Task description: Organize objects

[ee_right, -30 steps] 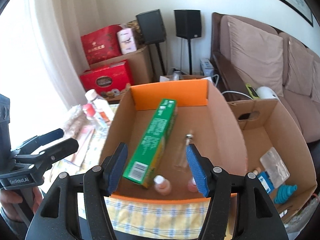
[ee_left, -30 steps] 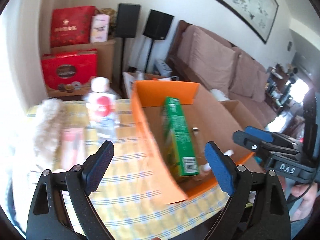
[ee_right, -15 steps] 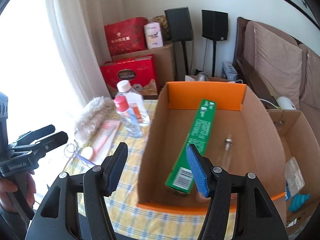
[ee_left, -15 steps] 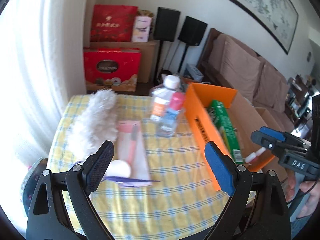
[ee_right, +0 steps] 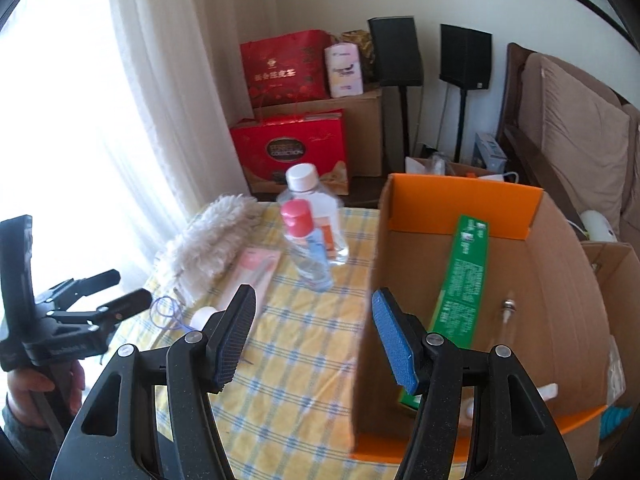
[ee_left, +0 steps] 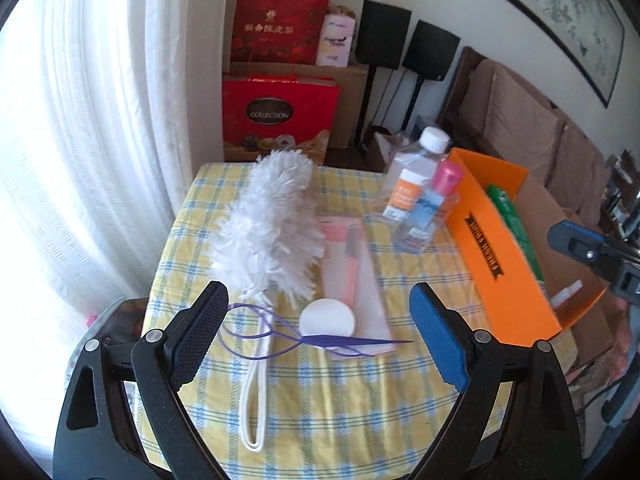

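Left wrist view: the left claw (ee_left: 316, 332) hangs wide open with nothing in it, and between its pads and just ahead lie a white cap (ee_left: 327, 317) and a purple loop (ee_left: 280, 334) on the checked surface (ee_left: 320, 408). Beyond those sits the duster (ee_left: 266, 224), its white cord trailing back under the claw, with a pink packet (ee_left: 350, 264) just right of it. Two bottles (ee_left: 420, 196) stand further ahead and to the right, touching or nearly so, close against the orange box (ee_left: 500, 264).

Right wrist view: the right claw (ee_right: 314, 338) is about half open and empty too, straddling the near left wall of the box (ee_right: 368, 320). A green carton (ee_right: 464, 280) and small vials already lie inside.

Risks from here, as I judge it: the loop is thin and flat, so the pads may close on cloth or on the cap instead. The cord crosses the loop; lifting one may drag the other. The duster is soft and bulky, and sweeping it right could topple the bottles. The right claw, this close to the wall, could shove the box toward the surface's edge.
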A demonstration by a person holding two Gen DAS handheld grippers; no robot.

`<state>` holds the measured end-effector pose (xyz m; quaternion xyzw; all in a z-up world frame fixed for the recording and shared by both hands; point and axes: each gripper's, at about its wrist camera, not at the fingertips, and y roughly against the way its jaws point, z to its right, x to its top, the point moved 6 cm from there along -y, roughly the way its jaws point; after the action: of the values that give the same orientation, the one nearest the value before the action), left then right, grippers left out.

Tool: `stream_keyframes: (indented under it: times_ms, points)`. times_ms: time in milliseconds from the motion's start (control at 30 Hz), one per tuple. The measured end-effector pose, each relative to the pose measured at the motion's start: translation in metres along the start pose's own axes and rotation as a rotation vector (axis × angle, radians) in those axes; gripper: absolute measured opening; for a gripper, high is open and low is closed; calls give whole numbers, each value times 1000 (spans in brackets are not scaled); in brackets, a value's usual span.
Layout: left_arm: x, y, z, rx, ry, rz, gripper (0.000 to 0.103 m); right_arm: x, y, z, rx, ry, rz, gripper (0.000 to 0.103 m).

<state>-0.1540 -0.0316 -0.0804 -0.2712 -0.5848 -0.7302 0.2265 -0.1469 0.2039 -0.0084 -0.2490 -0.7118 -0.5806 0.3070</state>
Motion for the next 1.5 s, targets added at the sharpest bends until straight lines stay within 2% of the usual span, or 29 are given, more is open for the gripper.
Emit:
stream_keyframes:
  times_ms: [467,800,967,1033,1100,1233,1300,1500]
  points:
    - [-24,-31,-65,31,120,-69,89,-24,-53,-61,86,88,-95,62]
    - [-39,-57,-80,-52,208,-155,62,-52,-90,-81,124,128,-191,62]
    - [-42,-66,-84,-84,251,-176,61,-63,-105,-85,131,146,-226,62]
    - [-44,-70,-85,-111,275,-190,55,-66,-109,-86,132,152,-233,62]
    - [-45,-74,-86,-128,301,-204,38,-68,-112,-87,136,155,-241,62]
    - [-48,-78,-92,-152,346,-220,24,-70,-113,-90,140,171,-246,62]
    - [-48,-78,-94,-150,356,-220,13,-70,-113,-92,143,180,-246,62]
    - [-46,-70,-91,-159,339,-201,4,-69,-110,-95,152,191,-238,62]
